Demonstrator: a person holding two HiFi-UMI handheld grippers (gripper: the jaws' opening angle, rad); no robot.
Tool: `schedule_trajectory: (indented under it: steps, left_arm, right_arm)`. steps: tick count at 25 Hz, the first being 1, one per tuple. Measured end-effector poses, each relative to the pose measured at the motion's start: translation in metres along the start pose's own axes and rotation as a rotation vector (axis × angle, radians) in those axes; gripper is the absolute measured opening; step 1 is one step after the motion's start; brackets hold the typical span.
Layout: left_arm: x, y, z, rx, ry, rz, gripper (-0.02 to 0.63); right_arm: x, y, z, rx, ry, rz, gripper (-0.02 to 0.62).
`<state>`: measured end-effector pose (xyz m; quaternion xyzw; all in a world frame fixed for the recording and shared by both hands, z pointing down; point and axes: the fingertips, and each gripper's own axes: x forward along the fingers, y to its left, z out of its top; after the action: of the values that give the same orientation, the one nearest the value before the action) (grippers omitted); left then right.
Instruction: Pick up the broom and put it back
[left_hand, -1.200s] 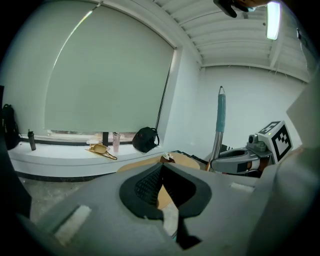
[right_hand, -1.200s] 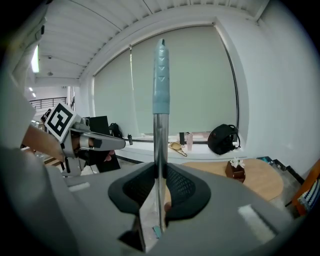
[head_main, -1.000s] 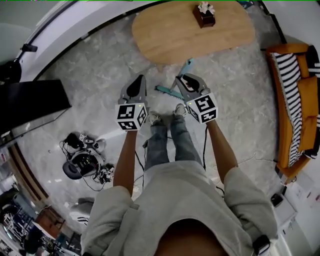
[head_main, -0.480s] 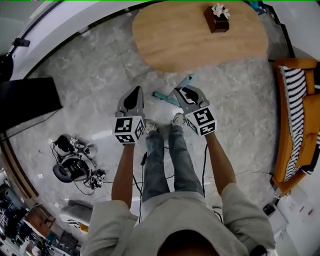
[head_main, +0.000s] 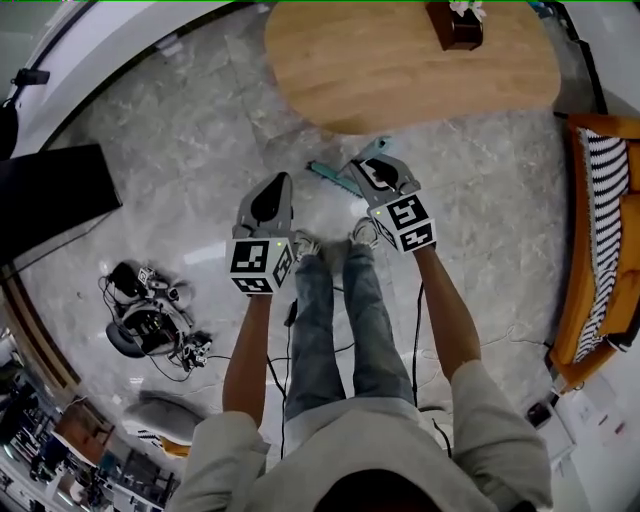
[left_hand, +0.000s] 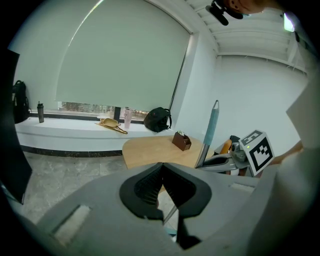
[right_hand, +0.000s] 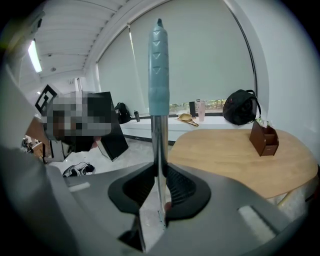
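The broom has a silver pole and a teal grip. It stands upright between the pads of my right gripper, which is shut on the pole. In the head view my right gripper is just short of the table edge, with the broom's teal head on the floor to its left. My left gripper is beside it, apart from the broom. Its jaws meet with nothing between them. From the left gripper view the broom grip rises above the right gripper.
An oval wooden table with a brown box lies just ahead. An orange sofa is at the right. A black panel and a heap of cables and gear are at the left. The person's feet stand below the grippers.
Both grippers have sunk towards the floor and sit a little closer to the table. The broom stays in the right gripper. The left gripper stays shut and empty.
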<state>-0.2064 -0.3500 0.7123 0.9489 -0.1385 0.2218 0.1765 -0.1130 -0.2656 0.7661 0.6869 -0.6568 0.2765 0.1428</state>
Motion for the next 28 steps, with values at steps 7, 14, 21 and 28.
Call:
schedule_trajectory:
  steps: [7,14,21,28]
  left_arm:
    - [0.003,0.002,-0.003,-0.002,0.005,0.006,0.002]
    - [0.010,0.006,0.000,-0.006,0.000,0.011,0.000]
    - [0.016,0.007,0.004,-0.011,-0.002,0.010,0.002]
    - [0.023,0.008,0.003,-0.013,0.006,0.013,0.002]
  right_arm:
    - [0.030,-0.011,-0.010,-0.003,0.026,0.025,0.072]
    - [0.051,-0.030,-0.010,0.004,0.041,0.037,0.074]
    - [0.066,-0.048,-0.006,0.017,0.033,0.024,0.074]
    - [0.067,-0.074,-0.005,0.085,0.008,-0.019,0.077]
